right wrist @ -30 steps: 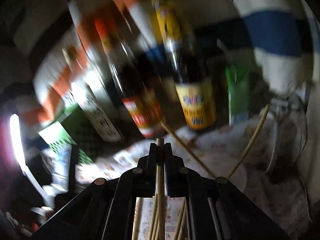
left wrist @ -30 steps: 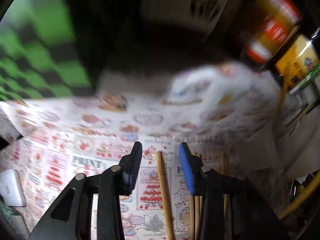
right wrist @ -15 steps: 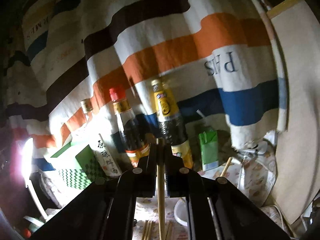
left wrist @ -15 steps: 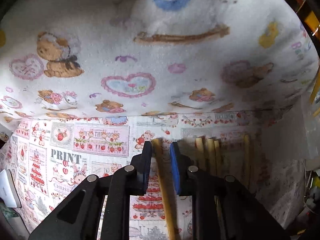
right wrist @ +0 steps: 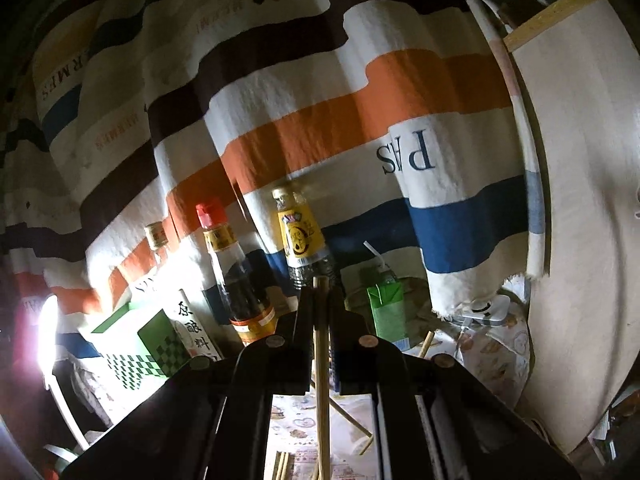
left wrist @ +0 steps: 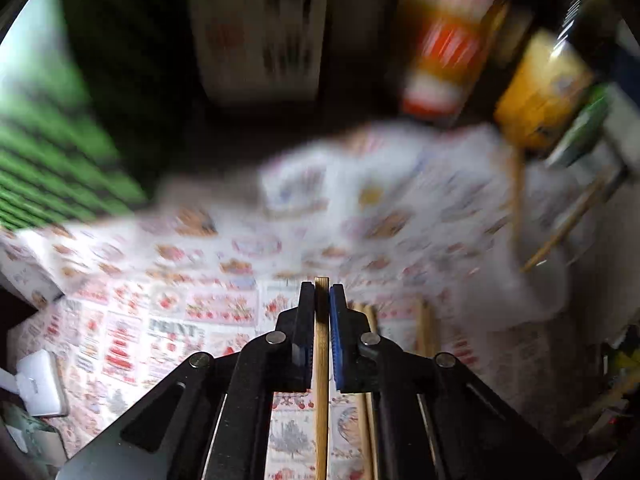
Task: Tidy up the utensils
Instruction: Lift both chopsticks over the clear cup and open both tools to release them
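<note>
My left gripper (left wrist: 321, 292) is shut on a wooden chopstick (left wrist: 321, 380) and holds it above the printed tablecloth (left wrist: 168, 328). Several more chopsticks (left wrist: 370, 400) lie on the cloth just right of it. My right gripper (right wrist: 321, 296) is shut on another wooden chopstick (right wrist: 321, 380), raised and pointing at the bottles. Loose chopsticks (right wrist: 282, 466) lie on the cloth below it. Two chopsticks (left wrist: 560, 232) stand in a clear holder at the right of the left wrist view.
Sauce bottles (right wrist: 240, 280) (right wrist: 302, 244), a green checked box (right wrist: 136, 344) and a green drink carton (right wrist: 388, 312) stand at the back against a striped hanging cloth (right wrist: 320, 120). A white device (left wrist: 38, 384) lies at the left table edge. A wooden board (right wrist: 580, 200) stands on the right.
My left gripper has closed on the chopstick and lifted and tilted back up from the cloth, with motion blur. My right gripper stays shut on its chopstick and has risen slightly.
</note>
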The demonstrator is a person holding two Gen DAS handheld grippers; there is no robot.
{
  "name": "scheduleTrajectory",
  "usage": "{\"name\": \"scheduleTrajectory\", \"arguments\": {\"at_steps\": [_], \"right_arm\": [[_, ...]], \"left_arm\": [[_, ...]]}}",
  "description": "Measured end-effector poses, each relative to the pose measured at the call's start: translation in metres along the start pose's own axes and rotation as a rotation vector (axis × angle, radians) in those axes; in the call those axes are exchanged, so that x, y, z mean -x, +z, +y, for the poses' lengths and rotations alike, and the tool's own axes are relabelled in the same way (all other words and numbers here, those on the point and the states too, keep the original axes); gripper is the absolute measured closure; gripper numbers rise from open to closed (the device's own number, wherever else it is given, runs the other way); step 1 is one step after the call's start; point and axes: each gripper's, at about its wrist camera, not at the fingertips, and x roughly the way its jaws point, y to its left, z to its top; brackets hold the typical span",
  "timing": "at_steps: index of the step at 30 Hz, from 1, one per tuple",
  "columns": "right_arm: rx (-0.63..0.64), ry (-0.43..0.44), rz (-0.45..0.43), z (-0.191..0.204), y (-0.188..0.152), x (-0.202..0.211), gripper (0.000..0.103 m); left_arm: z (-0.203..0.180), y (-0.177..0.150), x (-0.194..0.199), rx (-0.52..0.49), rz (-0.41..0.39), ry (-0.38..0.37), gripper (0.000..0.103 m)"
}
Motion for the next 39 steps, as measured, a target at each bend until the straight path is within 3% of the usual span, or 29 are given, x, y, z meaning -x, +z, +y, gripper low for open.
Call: {"name": "scheduleTrajectory", "arguments": {"at_steps": [6, 13, 18, 25, 29, 33, 39], "right_arm": [[0.013, 0.001, -0.057, -0.001, 0.006, 0.019, 0.095], [0.022, -0.027, -0.07, -0.001, 0.008, 0.019, 0.095], [0.031, 0.015, -0.085, -0.005, 0.008, 0.016, 0.095], [0.004, 0.09, -0.265, -0.016, 0.0, 0.021, 0.095], [0.005, 0.062, -0.315, -0.024, -0.005, 0.013, 0.095], [-0.104, 0.065, -0.345, -0.046, -0.01, 0.003, 0.095], [-0.176, 0.021, -0.359, -0.067, -0.019, -0.01, 0.095]], "left_arm": [[-0.006, -0.008, 0.097, -0.028, -0.248, -0.047, 0.097], [0.006, -0.017, 0.151, -0.005, -0.446, -0.075, 0.097], [0.042, -0.021, 0.176, 0.123, -0.653, -0.112, 0.097], [0.051, -0.02, 0.178, 0.158, -0.723, -0.188, 0.097], [0.045, -0.021, 0.176, 0.159, -0.727, -0.235, 0.097], [0.032, -0.025, 0.184, 0.144, -0.798, -0.237, 0.097], [0.014, -0.007, 0.166, 0.207, -0.763, -0.406, 0.097]]}}
